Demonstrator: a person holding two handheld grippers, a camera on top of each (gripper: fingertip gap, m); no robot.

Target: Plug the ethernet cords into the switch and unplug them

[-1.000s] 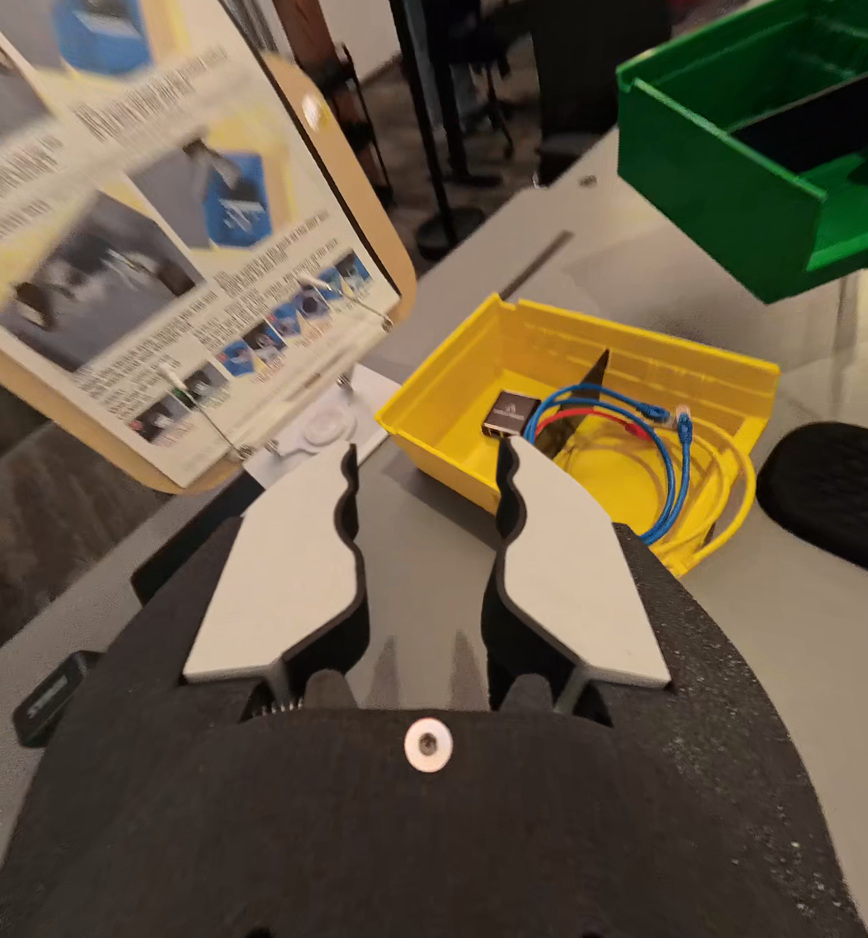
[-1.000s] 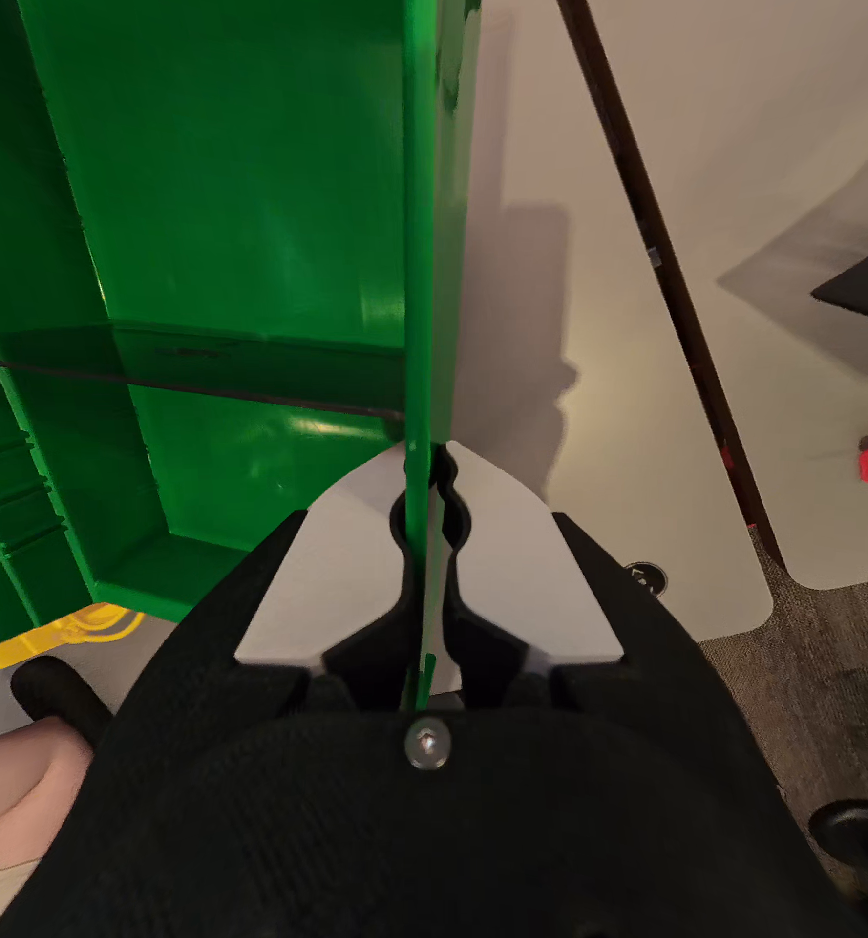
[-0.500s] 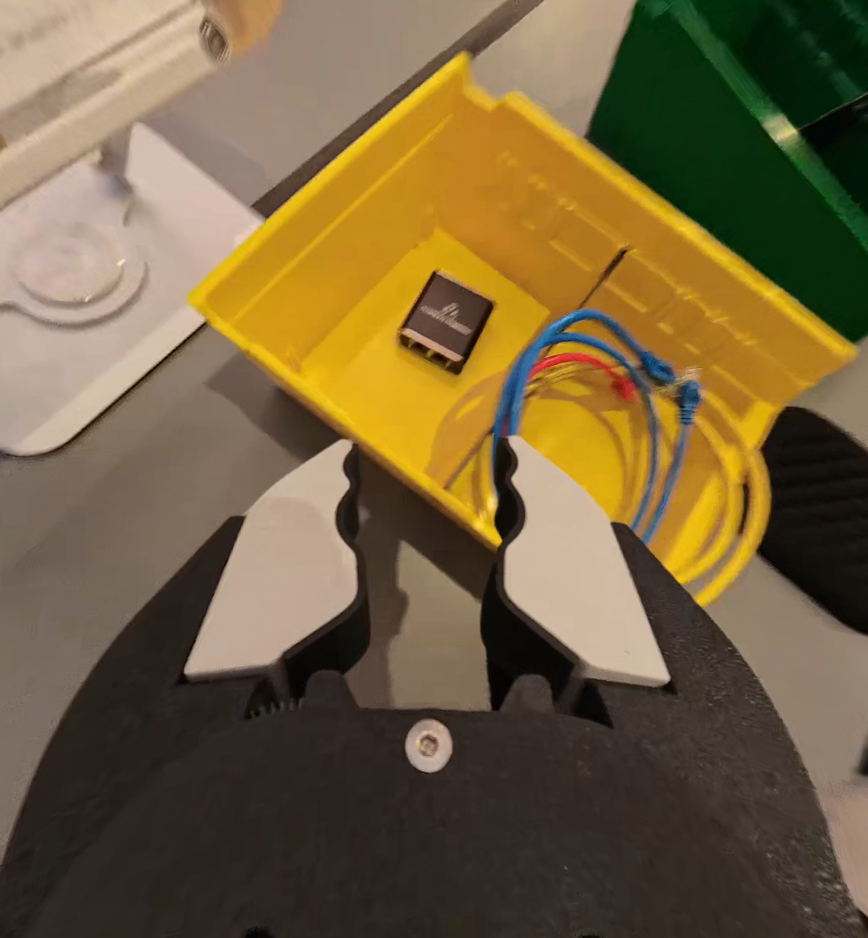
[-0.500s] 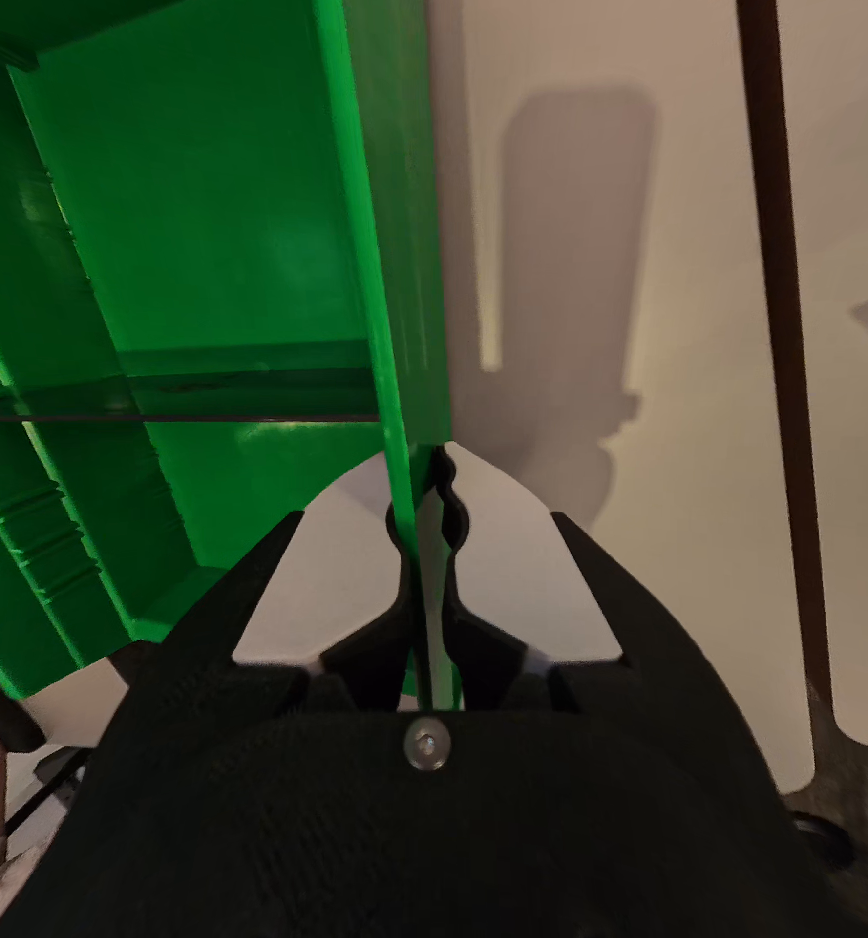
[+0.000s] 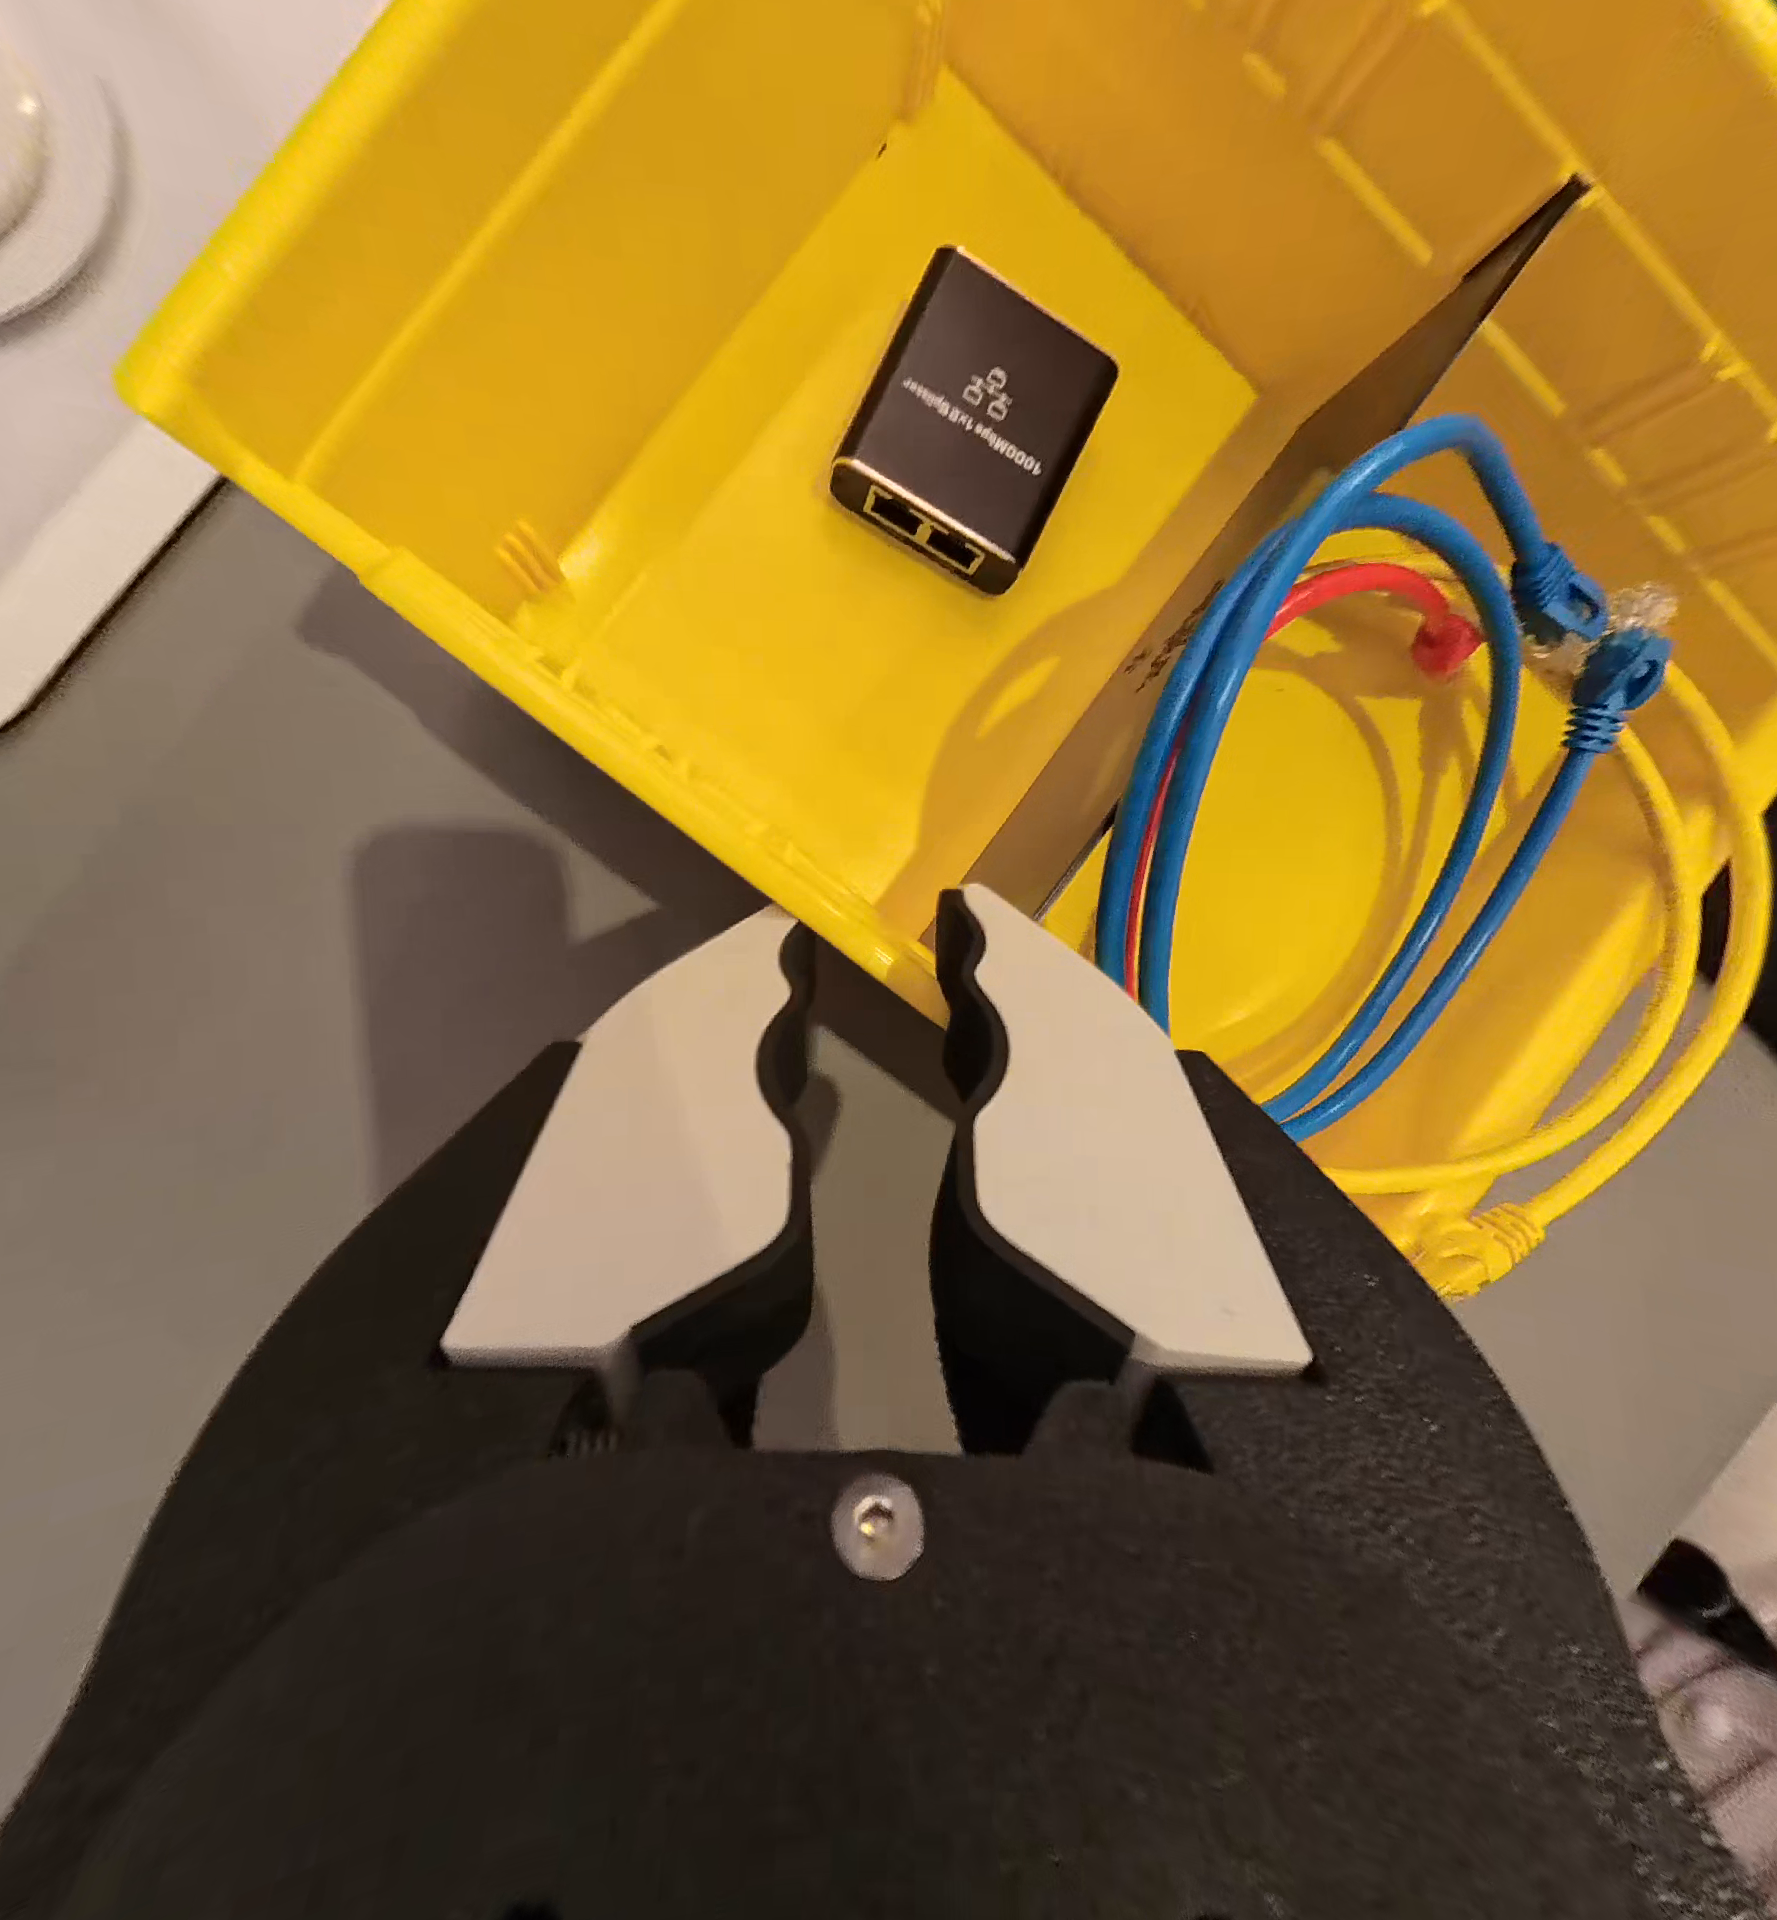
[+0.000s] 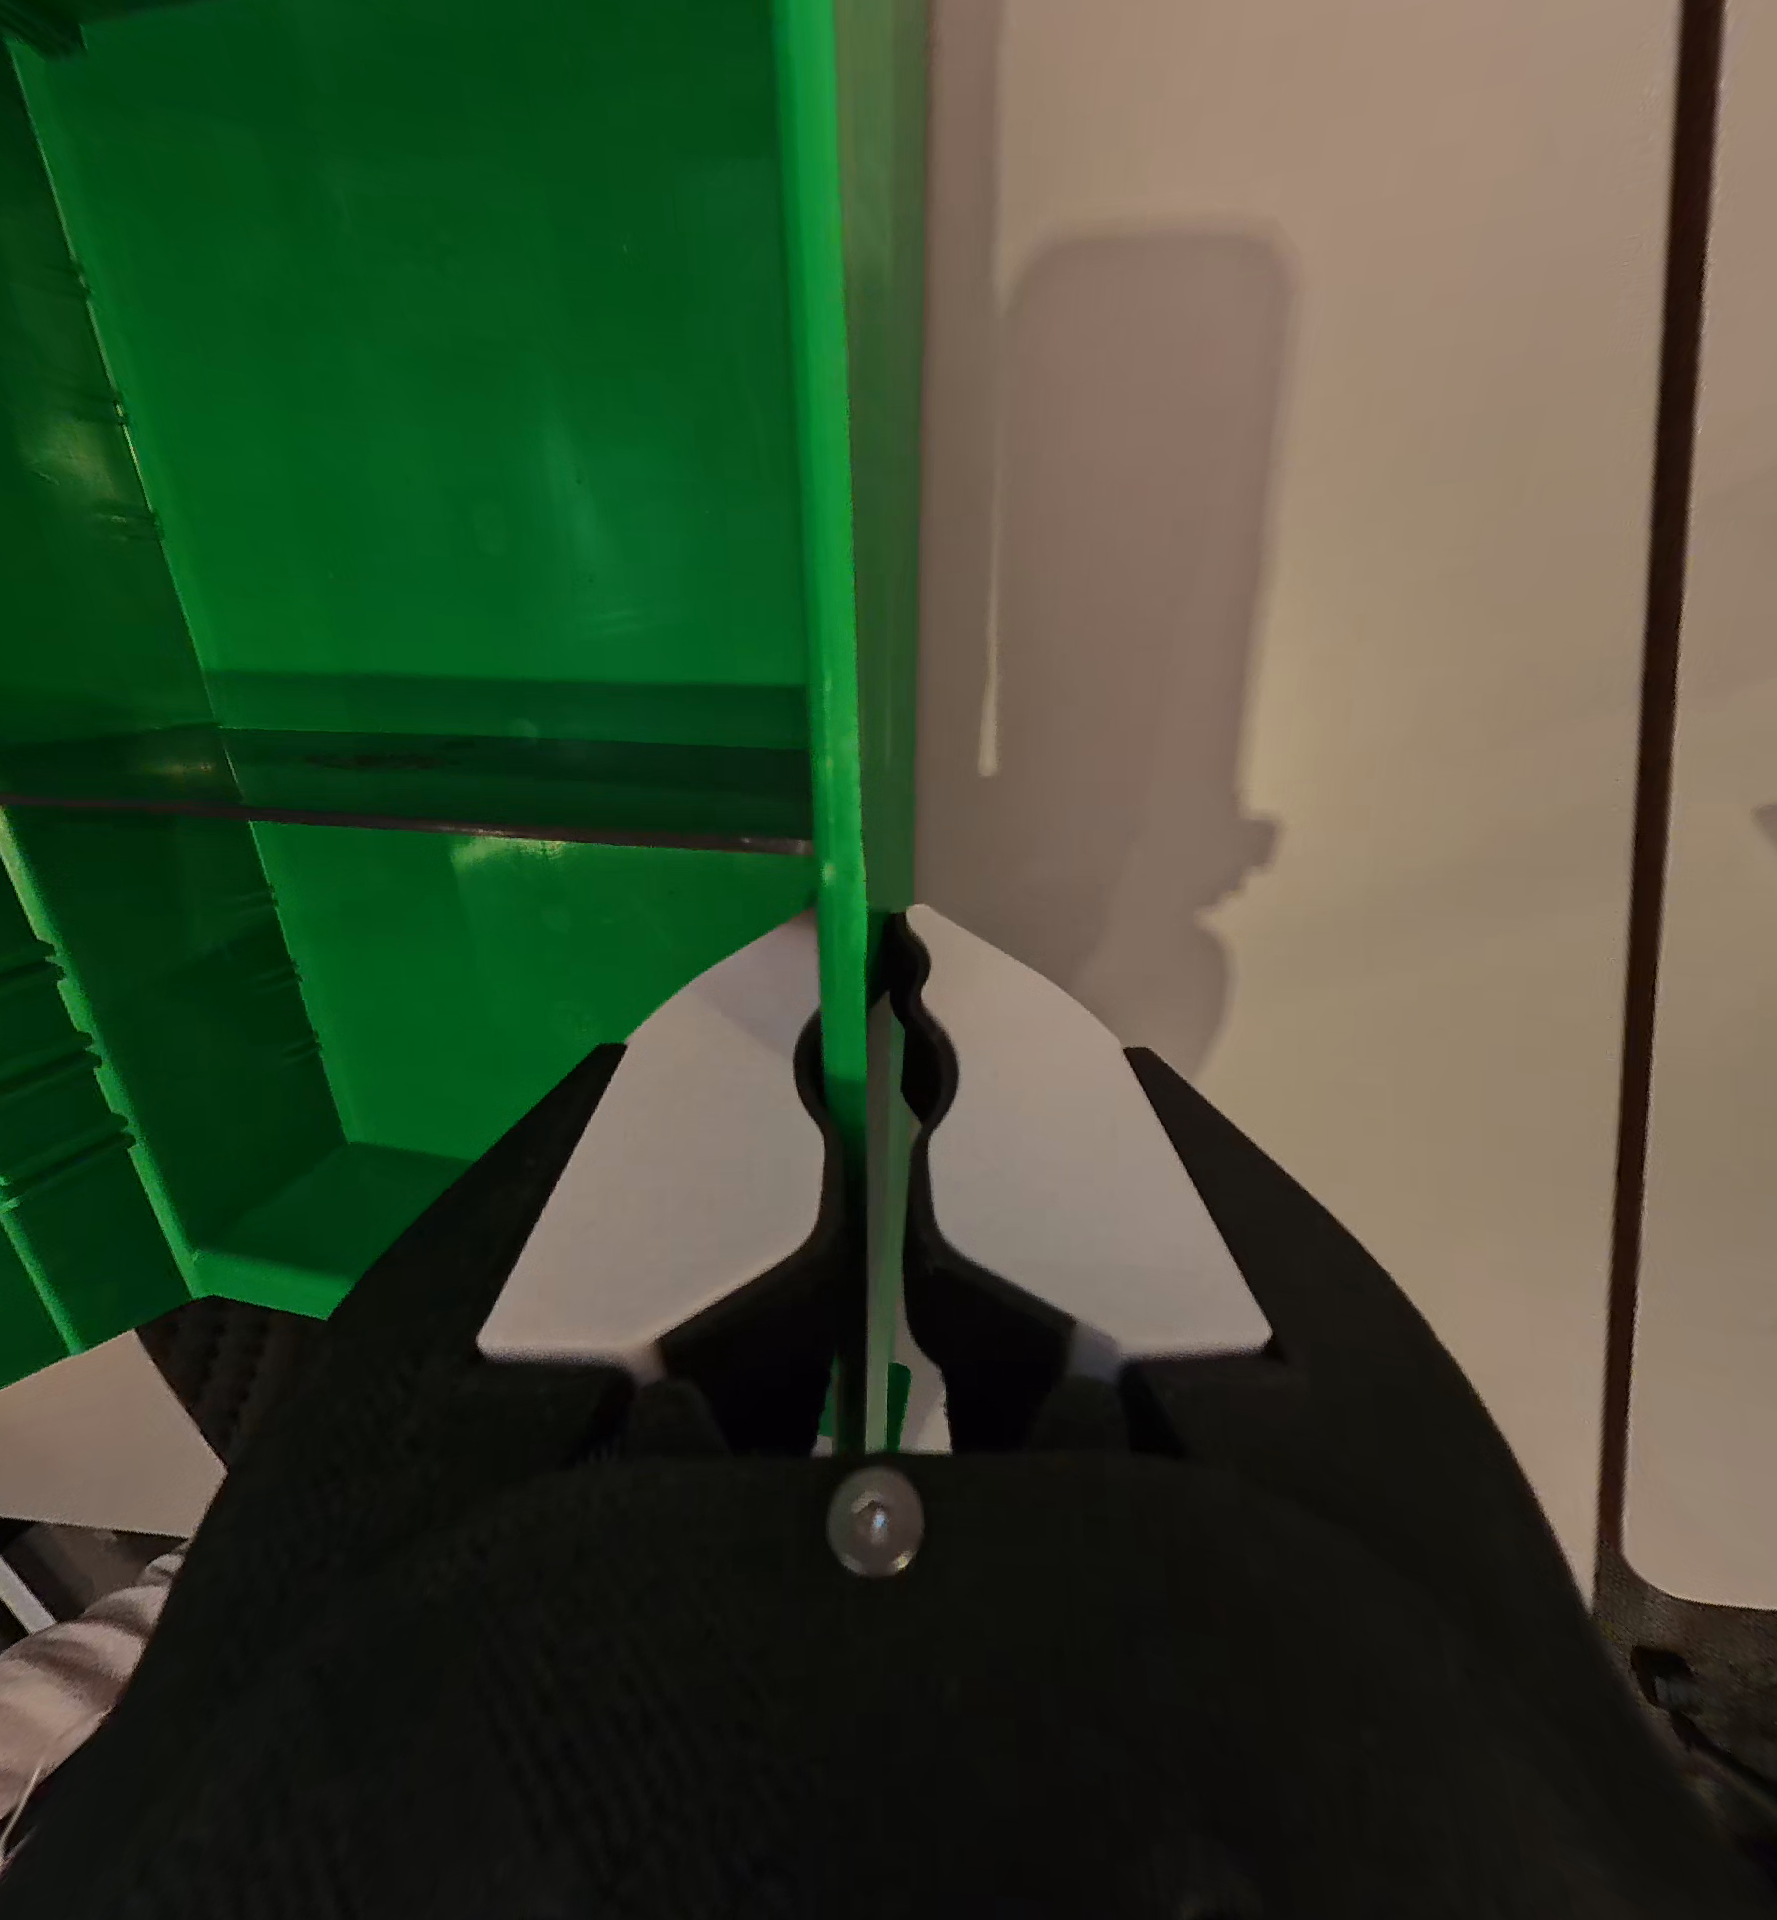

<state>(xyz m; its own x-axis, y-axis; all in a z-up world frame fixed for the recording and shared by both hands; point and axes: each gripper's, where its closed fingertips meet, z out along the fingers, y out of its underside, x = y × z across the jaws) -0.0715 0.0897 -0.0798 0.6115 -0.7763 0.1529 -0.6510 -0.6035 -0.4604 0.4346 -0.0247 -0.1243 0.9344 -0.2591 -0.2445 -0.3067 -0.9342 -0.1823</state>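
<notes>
The grey table (image 5: 240, 935) spreads under my left gripper (image 5: 873, 920), and a paler table (image 6: 1331, 520) lies under my right gripper (image 6: 868, 935). On the right, the green bin (image 6: 427, 416) fills most of the view; my right fingers are pressed tight on its side wall, which runs between them from tips to base. A thin dark divider crosses the bin's inside.

On the left, the yellow bin (image 5: 510, 312) sits just ahead of my fingers, which are spread with a clear gap, straddling its near rim without gripping anything. A black divider (image 5: 1279, 540) splits the bin. In the left compartment, well ahead of my fingertips and slightly to the left of the divider, lies the switch (image 5: 972, 421), a small black block with its two ports facing me. In the right compartment, beside my right finger (image 5: 1102, 1143), coil the blue ethernet cords (image 5: 1185, 748), a red cord (image 5: 1362, 592) under them, and a yellow cord (image 5: 1673, 1049) looping over the bin's edge.
</notes>
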